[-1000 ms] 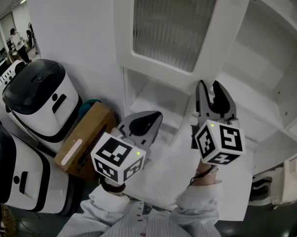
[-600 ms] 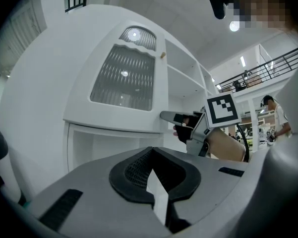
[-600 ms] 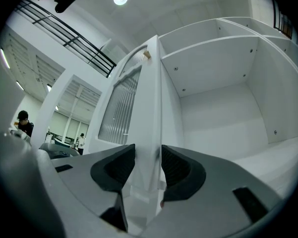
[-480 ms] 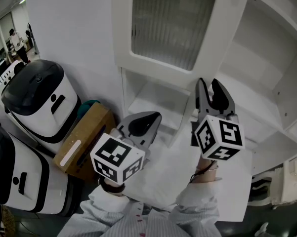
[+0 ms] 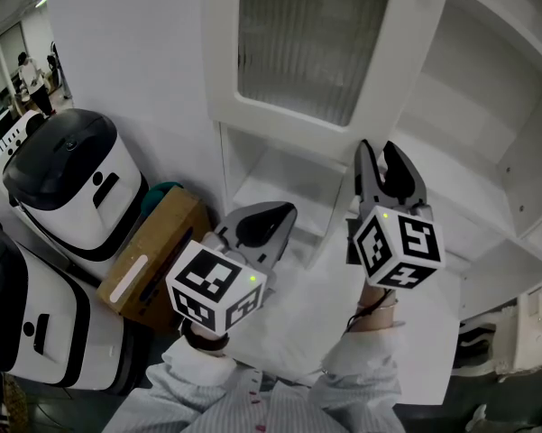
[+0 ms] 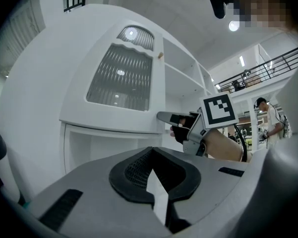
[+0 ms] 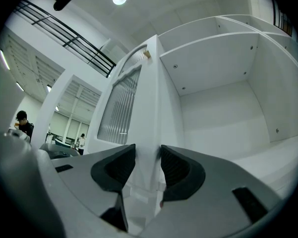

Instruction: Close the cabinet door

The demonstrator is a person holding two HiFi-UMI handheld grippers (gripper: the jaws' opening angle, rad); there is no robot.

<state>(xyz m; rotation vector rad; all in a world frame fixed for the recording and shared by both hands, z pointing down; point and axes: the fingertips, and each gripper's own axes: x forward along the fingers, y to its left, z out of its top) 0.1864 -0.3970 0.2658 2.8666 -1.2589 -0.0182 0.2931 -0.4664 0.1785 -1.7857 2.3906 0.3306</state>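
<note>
In a white cabinet (image 5: 487, 106) with bare shelves, the door (image 5: 280, 115) stands open. Right hand-held gripper (image 5: 380, 152) gapes astride its edge; left hand-held gripper (image 5: 284, 213) is closed, empty. Best swing it steadily, the edge kept centred.
</note>
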